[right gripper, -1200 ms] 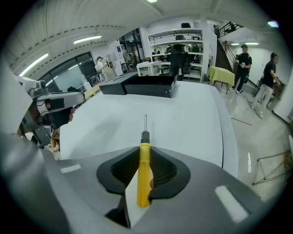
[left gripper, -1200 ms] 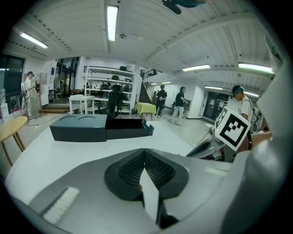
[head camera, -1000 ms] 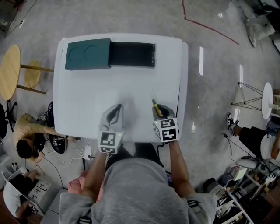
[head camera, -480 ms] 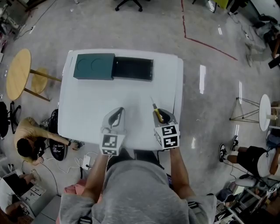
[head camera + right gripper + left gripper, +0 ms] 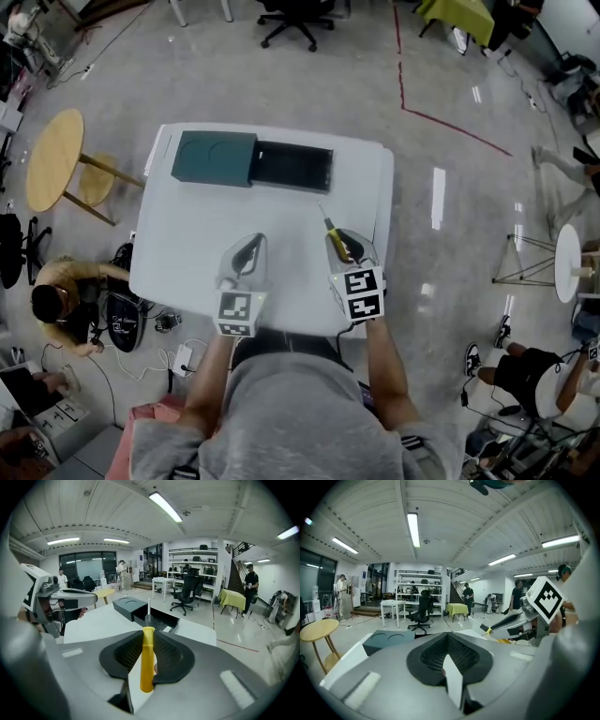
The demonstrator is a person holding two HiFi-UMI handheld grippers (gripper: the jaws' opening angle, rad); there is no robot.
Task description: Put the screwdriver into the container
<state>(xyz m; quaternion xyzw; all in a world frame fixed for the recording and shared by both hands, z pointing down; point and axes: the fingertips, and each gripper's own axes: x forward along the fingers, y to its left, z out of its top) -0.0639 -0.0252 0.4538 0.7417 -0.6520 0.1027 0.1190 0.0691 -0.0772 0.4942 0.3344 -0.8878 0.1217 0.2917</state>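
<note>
A yellow-handled screwdriver (image 5: 331, 232) (image 5: 147, 657) sits in my right gripper (image 5: 338, 238) (image 5: 148, 635), which is shut on its handle; the metal shaft points ahead toward the container. The container lies at the far side of the white table (image 5: 187, 244): a black open box (image 5: 294, 167) (image 5: 157, 614) with a teal lid (image 5: 214, 157) (image 5: 386, 641) slid off to its left. My left gripper (image 5: 251, 241) (image 5: 449, 638) hovers over the near part of the table beside the right one, shut with nothing in it. Both grippers are well short of the box.
A round wooden stool (image 5: 52, 161) stands left of the table. A person (image 5: 58, 298) crouches on the floor by cables at the lower left. An office chair (image 5: 296, 13) stands beyond the table. The table's right edge (image 5: 387, 220) is close to my right gripper.
The head view has pulled back, so the table shows smaller and lower in the frame. Both grippers stay over the near edge, and the right one keeps hold of the screwdriver.
</note>
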